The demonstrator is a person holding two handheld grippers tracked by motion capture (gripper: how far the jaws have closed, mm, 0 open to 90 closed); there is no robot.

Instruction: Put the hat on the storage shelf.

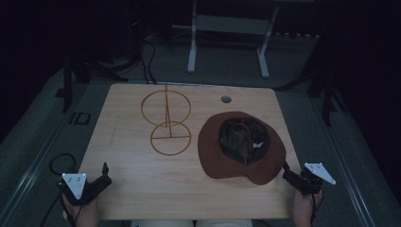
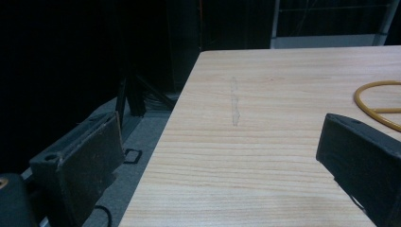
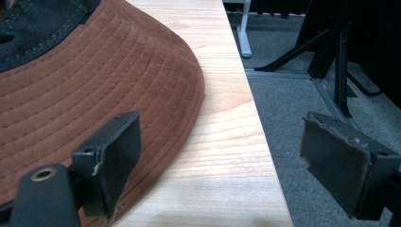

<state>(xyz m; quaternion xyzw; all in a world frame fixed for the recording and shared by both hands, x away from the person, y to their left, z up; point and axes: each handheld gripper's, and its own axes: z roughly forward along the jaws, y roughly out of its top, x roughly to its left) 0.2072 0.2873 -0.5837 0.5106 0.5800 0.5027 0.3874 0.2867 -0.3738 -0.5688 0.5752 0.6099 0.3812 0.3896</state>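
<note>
— Where does the brown hat (image 1: 241, 152) lie?

— Upside down on the right half of the wooden desk (image 1: 137, 189), brim flat on the surface, dark lining facing up. Its near right edge reaches close to the desk's right border; in the right gripper view the stitched brim (image 3: 94, 90) curves just short of that edge.

— And the right hand-held gripper (image 1: 294, 178)?

— At the near right corner of the desk, beside the hat's brim. Its jaws stand wide apart with nothing between them: one hangs over the brim's rim, the other out past the desk's edge, above the grey floor (image 3: 302, 104). Whether the nearer jaw brushes the brim is hard to tell in the dim light.

— The left hand-held gripper (image 1: 99, 182)?

— At the near left corner, well apart from the hat. Its jaws are also spread and empty, one over bare wood, the other beyond the desk's left edge.

— Anything else on the desk?

— A yellow wire stand (image 1: 166, 122) of two rings joined by an upright rod, left of the hat toward the far side. A small round grommet (image 1: 226, 99) sits near the far edge.
</note>
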